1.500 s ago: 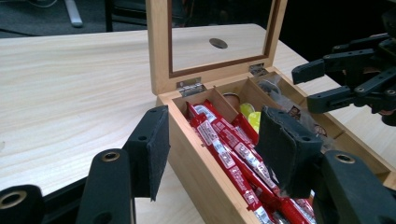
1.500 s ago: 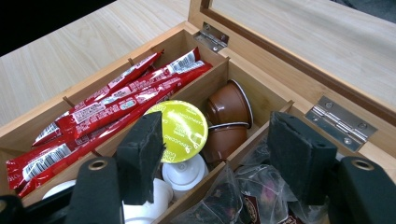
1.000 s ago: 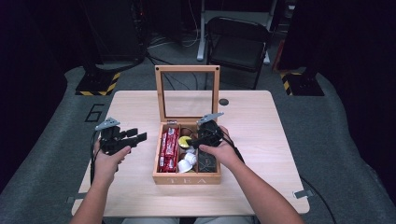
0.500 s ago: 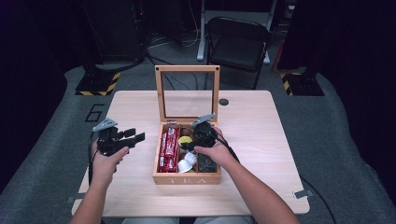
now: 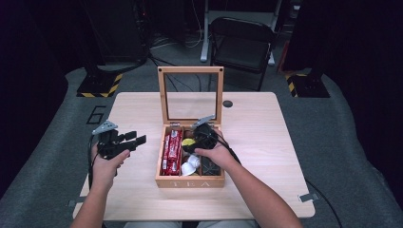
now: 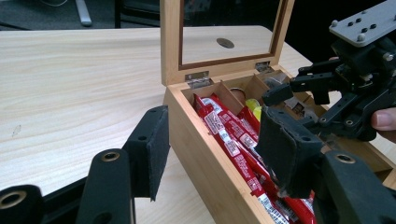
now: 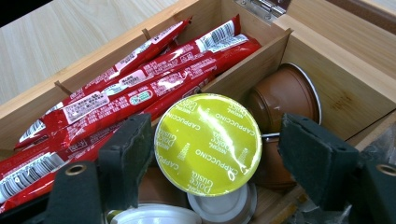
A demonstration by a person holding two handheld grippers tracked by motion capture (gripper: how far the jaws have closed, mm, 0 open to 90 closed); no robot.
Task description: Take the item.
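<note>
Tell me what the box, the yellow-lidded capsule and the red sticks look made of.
Box: pale wood, matte, visible grain, probably bamboo. Yellow-lidded capsule: glossy printed foil lid, reflective; the body looks like plastic. Red sticks: shiny crinkled film sachets, plastic or foil laminate.

On the yellow capsule lid you can read "CAPPUCCINO" along the rim and "Dolce Gusto" below. The wooden box carries "TEA" on its front wall. A "6" marks the grey floor left of the table.
</note>
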